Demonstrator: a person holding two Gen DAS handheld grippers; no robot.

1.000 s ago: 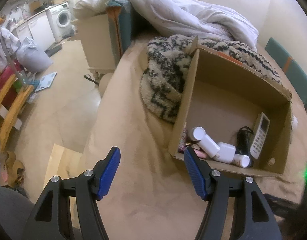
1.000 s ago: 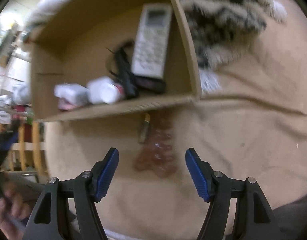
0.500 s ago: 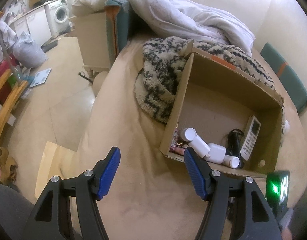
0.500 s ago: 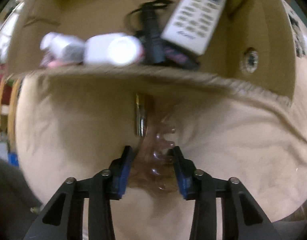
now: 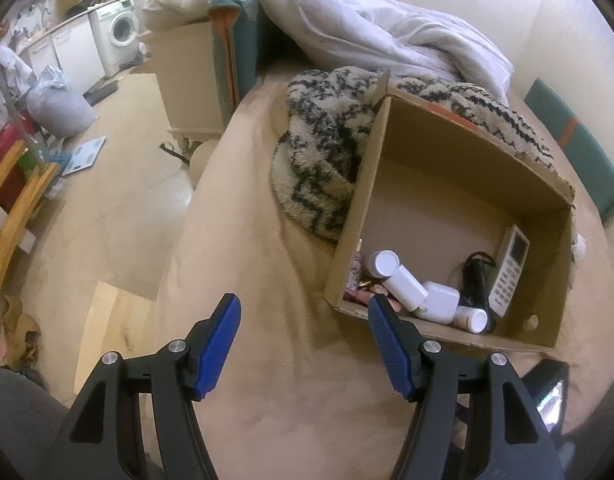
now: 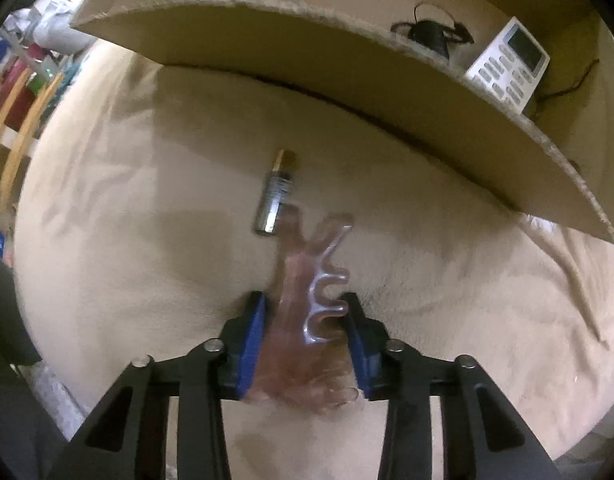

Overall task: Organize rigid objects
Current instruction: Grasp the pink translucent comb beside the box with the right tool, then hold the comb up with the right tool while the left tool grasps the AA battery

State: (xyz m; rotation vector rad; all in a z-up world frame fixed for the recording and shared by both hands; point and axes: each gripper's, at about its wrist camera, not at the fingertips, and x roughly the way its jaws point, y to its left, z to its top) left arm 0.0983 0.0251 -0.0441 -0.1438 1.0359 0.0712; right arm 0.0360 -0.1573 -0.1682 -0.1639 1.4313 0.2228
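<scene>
**Right jaws grip the clear hair claw beside the box**

The right gripper (image 6: pixel 305 344) points down at the beige bed cover (image 6: pixel 127 208), its jaws clenched on a translucent pinkish hair claw (image 6: pixel 307 300); the blue pads press on both sides of it. The log-free view shows the jaws narrowed on the claw, with nothing else between them. Just beyond the claw's far tip lies a small glass vial with a gold cap (image 6: pixel 277 192), touching or nearly touching it. Further on, the near wall of the cardboard box (image 6: pixel 347 80) rises across the way.

The left gripper (image 5: pixel 303 344) hangs over bare bed cover with its jaws released and nothing between them. The box (image 5: pixel 459 184) sits to its right, holding a white remote (image 5: pixel 509 272), a black corded item (image 5: pixel 477 280), a white charger (image 5: pixel 441 302) and white bottles (image 5: pixel 391 270). A shaggy black-and-cream throw (image 5: pixel 327 160) lies against the box's left wall, a white duvet (image 5: pixel 367 28) beyond
</scene>
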